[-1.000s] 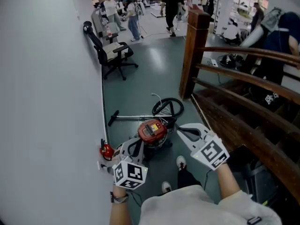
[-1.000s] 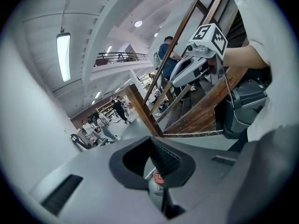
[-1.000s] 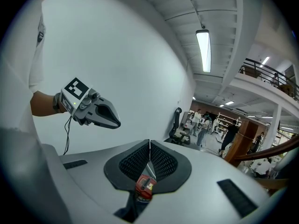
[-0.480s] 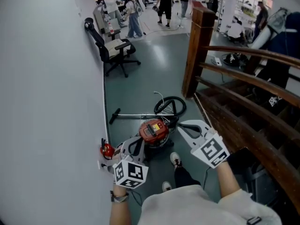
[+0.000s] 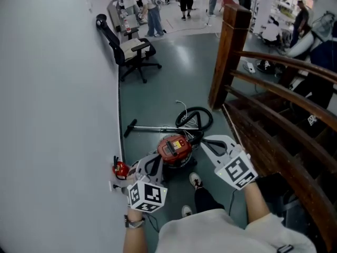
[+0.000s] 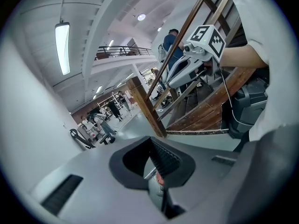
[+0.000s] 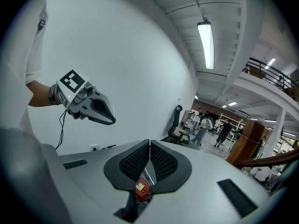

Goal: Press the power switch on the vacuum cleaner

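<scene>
Vacuum cleaner [image 5: 172, 147] is sitting on the floor [image 5: 174, 83]; you're holding left tool [image 5: 151, 162] and right tool [image 5: 203, 142] above it, both pressed together.

Head view: high above vacuum cleaner [image 5: 174, 147], steeply down.
Left gripper view: left of it, toward railing [image 6: 144, 107].
Right gripper view: right of it, toward wall [image 7: 140, 55].
Shared: vacuum cleaner.

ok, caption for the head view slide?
Left tongs and right tongs, both shut, hover above a round red canister vacuum cleaner on the grey floor.
</scene>
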`<act>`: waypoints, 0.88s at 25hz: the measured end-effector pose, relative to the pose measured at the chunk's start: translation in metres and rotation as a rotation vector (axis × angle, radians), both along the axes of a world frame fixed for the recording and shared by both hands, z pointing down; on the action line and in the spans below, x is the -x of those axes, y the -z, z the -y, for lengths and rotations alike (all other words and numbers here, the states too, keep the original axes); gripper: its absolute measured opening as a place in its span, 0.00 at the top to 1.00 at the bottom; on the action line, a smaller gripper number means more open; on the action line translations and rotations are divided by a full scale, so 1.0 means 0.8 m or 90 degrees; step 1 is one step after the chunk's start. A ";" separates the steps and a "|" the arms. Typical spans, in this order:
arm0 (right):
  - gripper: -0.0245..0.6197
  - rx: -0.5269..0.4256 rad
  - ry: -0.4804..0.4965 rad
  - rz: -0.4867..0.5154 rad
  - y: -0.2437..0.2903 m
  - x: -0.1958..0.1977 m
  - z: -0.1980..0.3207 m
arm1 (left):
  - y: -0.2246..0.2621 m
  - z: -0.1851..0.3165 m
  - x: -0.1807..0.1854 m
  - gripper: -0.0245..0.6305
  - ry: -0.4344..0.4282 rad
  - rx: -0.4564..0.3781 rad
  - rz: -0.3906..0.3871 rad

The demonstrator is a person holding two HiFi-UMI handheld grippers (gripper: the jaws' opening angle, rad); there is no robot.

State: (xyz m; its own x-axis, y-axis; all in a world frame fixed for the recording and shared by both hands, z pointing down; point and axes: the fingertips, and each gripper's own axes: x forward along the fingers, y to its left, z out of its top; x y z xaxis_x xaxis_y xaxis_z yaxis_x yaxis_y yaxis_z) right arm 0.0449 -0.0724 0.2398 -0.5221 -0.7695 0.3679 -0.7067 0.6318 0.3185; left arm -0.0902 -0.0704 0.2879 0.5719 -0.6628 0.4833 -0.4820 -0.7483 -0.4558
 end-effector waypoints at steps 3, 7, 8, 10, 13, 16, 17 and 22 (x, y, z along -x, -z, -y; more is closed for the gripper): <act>0.92 0.004 0.012 -0.001 -0.009 -0.003 0.025 | -0.008 0.022 -0.004 0.96 0.008 0.007 0.001; 0.91 0.003 0.036 -0.002 -0.020 -0.007 0.061 | -0.017 0.056 -0.012 0.96 0.015 0.010 0.002; 0.91 0.004 0.040 0.000 -0.023 -0.008 0.070 | -0.019 0.064 -0.013 0.96 0.018 0.011 0.002; 0.91 0.005 0.049 0.001 -0.027 -0.011 0.088 | -0.022 0.081 -0.016 0.96 0.026 0.013 0.002; 0.91 0.000 0.055 0.007 -0.033 -0.017 0.115 | -0.028 0.104 -0.021 0.96 0.032 0.013 -0.001; 0.91 -0.011 0.060 0.007 -0.038 -0.022 0.138 | -0.034 0.126 -0.028 0.96 0.033 0.011 -0.002; 0.91 -0.014 0.062 0.006 -0.040 -0.023 0.144 | -0.036 0.132 -0.030 0.96 0.033 0.010 -0.004; 0.91 -0.020 0.064 0.019 -0.055 -0.029 0.165 | -0.050 0.155 -0.038 0.96 0.038 0.006 -0.007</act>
